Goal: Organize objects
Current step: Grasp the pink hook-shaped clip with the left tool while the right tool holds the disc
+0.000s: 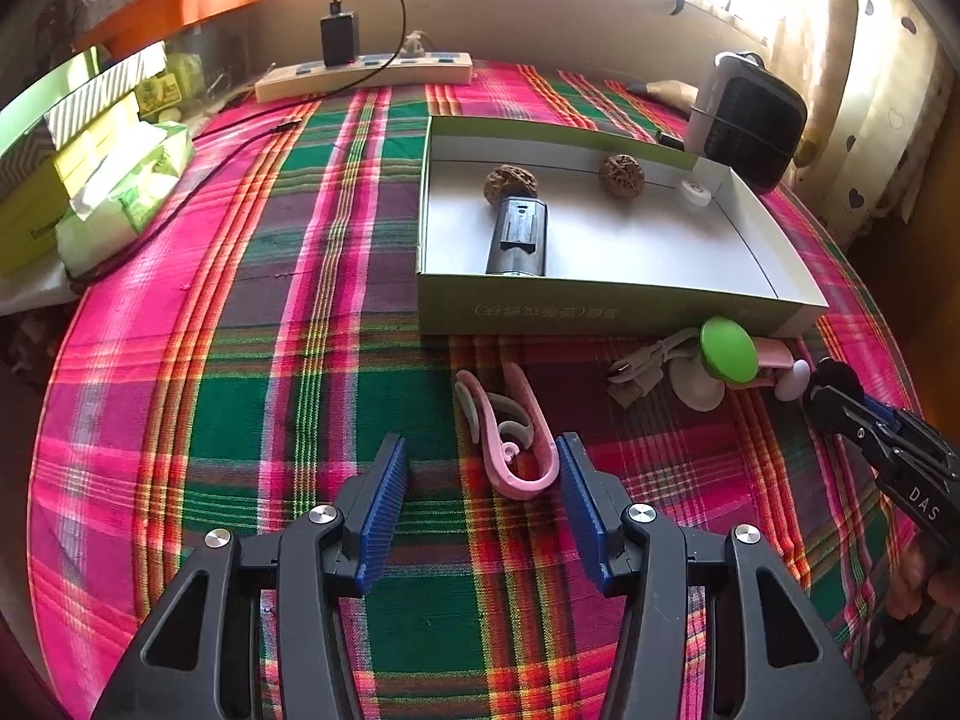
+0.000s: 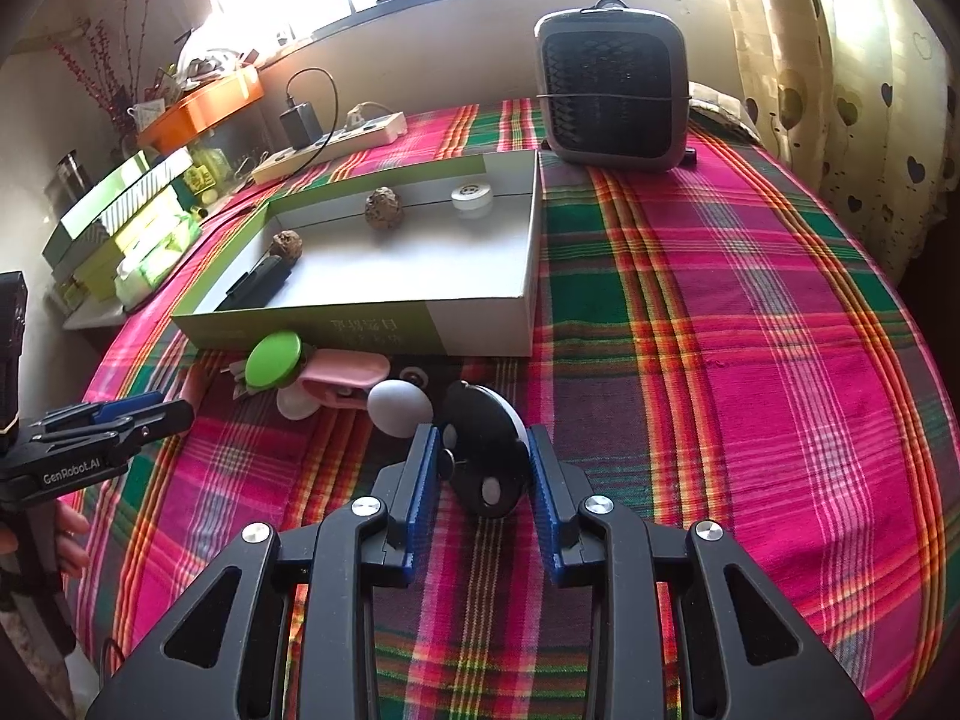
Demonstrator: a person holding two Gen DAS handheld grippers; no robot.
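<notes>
The job stood roughly half done. Inside the shallow box on the plaid tabletop already lay two walnuts, a dark cylindrical gadget touching the left one, and a small white disc at the far right corner.

Still out on the cloth, just in front of the box's near wall, sat a loose cluster: a green round-topped piece, a pink holder beside it, a white egg-shaped thing and a short pale cable. A pink clip lay apart, nearer and to the left of that cluster.

The right tool had its blue pads standing narrowly apart on either side of a black-and-white round item, which looked gripped between them just near of the cluster; whether it was lifted clear of the cloth could not be told. That piece seemed next in line for the box.

The left tool was wide open and held nothing; its pads straddled the near end of the pink clip without pressing on it, so that pickup was not yet made.

By this reckoning four things were put away and about six remained, one of them in hand. The heater and power strip at the far edge looked like fixtures rather than things to sort.
</notes>
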